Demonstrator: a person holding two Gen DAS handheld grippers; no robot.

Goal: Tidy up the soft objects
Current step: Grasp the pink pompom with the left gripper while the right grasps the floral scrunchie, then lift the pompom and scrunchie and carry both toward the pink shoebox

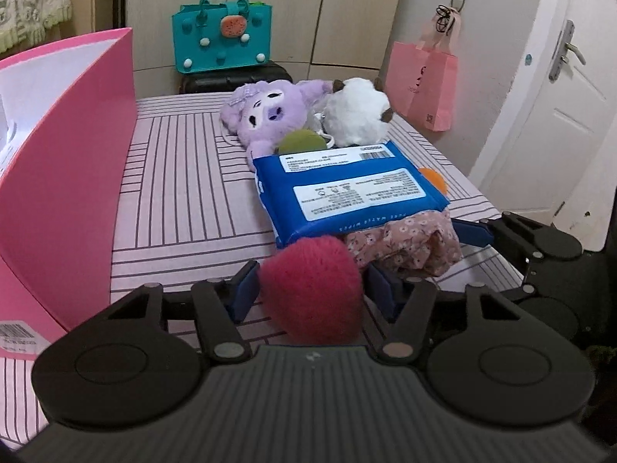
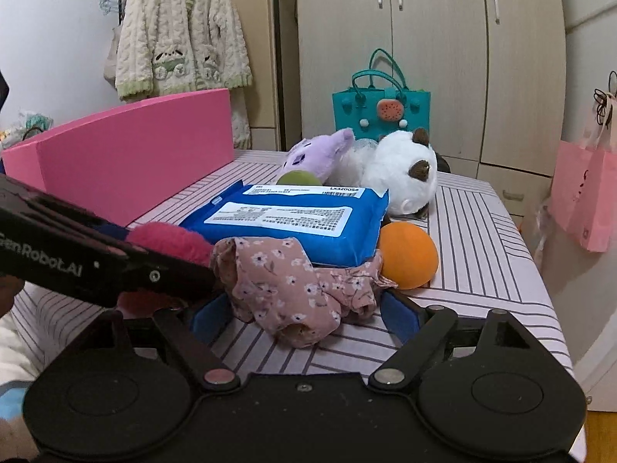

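A red fuzzy ball (image 1: 312, 289) lies on the striped bed (image 1: 181, 177), and my left gripper (image 1: 312, 293) is shut on it, a blue pad against each side. A floral pink cloth (image 2: 293, 293) lies crumpled just right of the ball. My right gripper (image 2: 304, 320) stands open around it, with a pad close to each end. Behind these lie a blue wipes pack (image 2: 293, 220), an orange ball (image 2: 408, 254), a green ball (image 2: 299, 177), a purple plush (image 1: 266, 112) and a white plush (image 1: 354, 112).
A tall pink box (image 1: 77, 177) stands open along the bed's left side. A teal bag (image 1: 221, 34) sits on a dark case beyond the far edge. A pink paper bag (image 1: 424, 81) hangs on the wall by the white door at the right.
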